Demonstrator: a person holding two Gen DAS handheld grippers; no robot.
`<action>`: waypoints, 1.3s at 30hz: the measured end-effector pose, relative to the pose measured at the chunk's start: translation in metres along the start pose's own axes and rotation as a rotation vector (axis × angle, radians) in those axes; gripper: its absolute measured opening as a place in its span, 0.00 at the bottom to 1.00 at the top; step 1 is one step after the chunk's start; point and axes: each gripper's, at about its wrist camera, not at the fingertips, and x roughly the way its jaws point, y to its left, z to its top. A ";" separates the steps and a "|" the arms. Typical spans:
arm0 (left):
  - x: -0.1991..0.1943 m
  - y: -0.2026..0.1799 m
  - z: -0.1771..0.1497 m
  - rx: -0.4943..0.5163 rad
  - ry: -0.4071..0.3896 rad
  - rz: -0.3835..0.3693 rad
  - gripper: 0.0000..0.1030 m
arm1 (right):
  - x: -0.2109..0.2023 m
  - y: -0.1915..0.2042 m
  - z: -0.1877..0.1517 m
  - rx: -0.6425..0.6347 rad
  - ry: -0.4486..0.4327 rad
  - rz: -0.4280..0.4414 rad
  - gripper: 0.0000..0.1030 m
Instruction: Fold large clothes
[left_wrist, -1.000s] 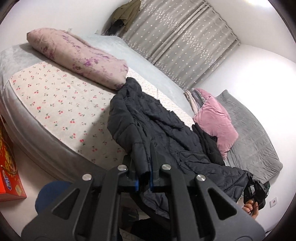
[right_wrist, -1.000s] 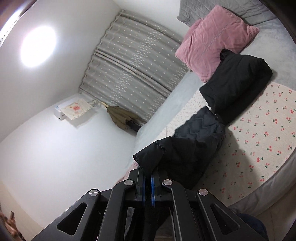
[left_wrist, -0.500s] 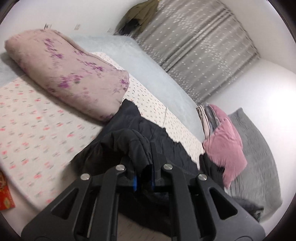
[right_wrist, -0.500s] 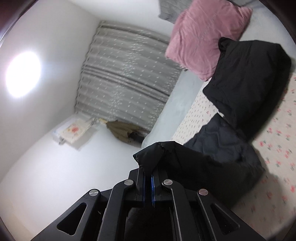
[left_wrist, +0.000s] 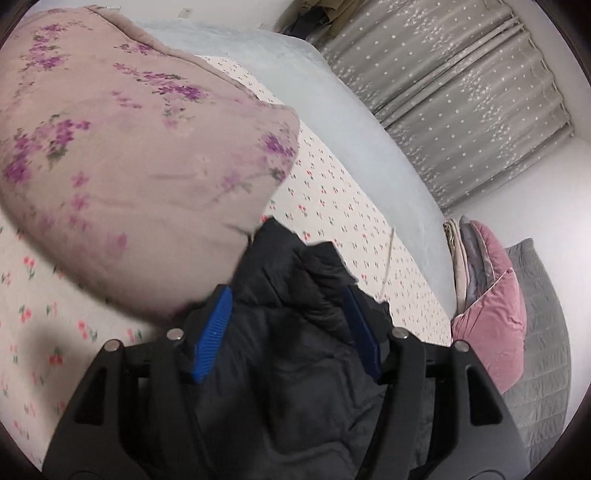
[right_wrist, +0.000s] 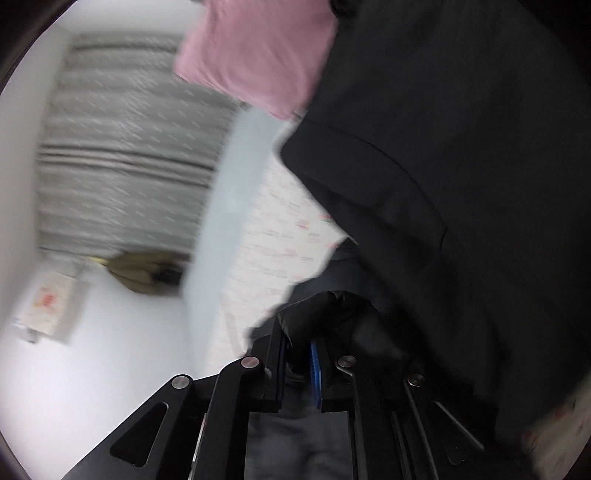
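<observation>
A dark quilted jacket lies on the cherry-print bed sheet, its top edge against a rolled floral quilt. My left gripper is open, its blue pads wide apart over the jacket's bunched fabric. In the blurred right wrist view the jacket fills the right side. My right gripper has its jaws a little apart with a fold of jacket fabric between them.
A pink cushion and folded blankets sit at the right on a grey quilted cover. Grey star-patterned curtains hang behind the bed. A light blue blanket runs along the far side.
Both grippers have carried the jacket forward onto the bed toward the floral quilt. My left gripper has opened and let go of the fabric. My right gripper's jaws have parted slightly.
</observation>
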 end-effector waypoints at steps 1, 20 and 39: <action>0.001 0.004 0.002 -0.001 -0.002 0.003 0.69 | 0.003 -0.004 0.008 0.001 0.020 -0.002 0.13; 0.028 -0.031 -0.020 0.341 -0.019 0.196 0.13 | 0.025 0.059 -0.045 -0.783 -0.031 -0.402 0.13; 0.069 -0.038 -0.013 0.358 -0.085 0.179 0.21 | 0.067 0.050 -0.028 -0.693 -0.163 -0.613 0.05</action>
